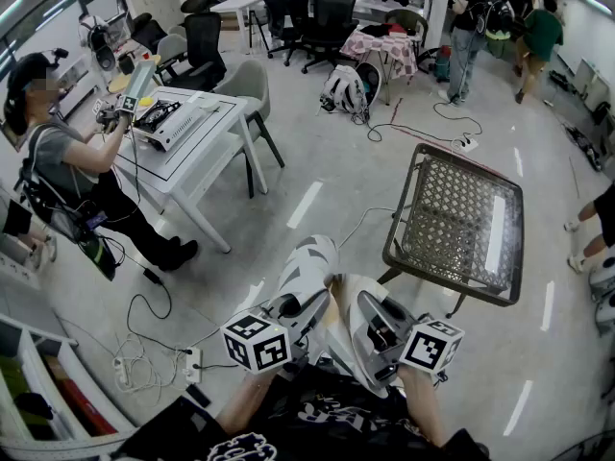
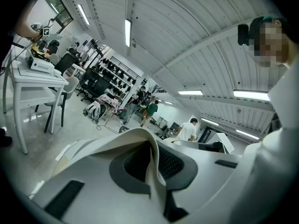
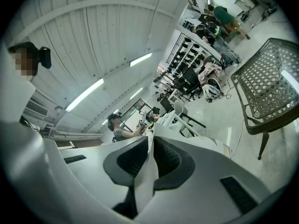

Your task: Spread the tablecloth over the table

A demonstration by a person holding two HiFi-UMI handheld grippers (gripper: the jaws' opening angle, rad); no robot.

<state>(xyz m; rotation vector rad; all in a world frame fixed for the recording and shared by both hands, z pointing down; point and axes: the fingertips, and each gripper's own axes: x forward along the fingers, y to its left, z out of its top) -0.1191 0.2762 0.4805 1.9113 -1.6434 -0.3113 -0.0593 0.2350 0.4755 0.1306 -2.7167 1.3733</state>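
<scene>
The tablecloth (image 1: 333, 307) is a thin white sheet bunched between my two grippers, close to my body at the bottom of the head view. My left gripper (image 1: 315, 255) is shut on a fold of it. That fold stands edge-on between the pads in the left gripper view, where the cloth (image 2: 158, 185) runs through the left gripper (image 2: 150, 146). My right gripper (image 1: 348, 294) is likewise shut on the cloth (image 3: 144, 181), pinched between its dark pads (image 3: 170, 160). The metal lattice table (image 1: 461, 221) stands bare ahead and to the right, also visible as the table (image 3: 266, 83) in the right gripper view.
A white desk (image 1: 183, 133) with a person (image 1: 67, 161) working at it stands at the left. A power strip and cables (image 1: 187, 363) lie on the floor near my left side. Office chairs (image 1: 317, 12), a backpack (image 1: 344, 89) and standing people (image 1: 471, 27) fill the back.
</scene>
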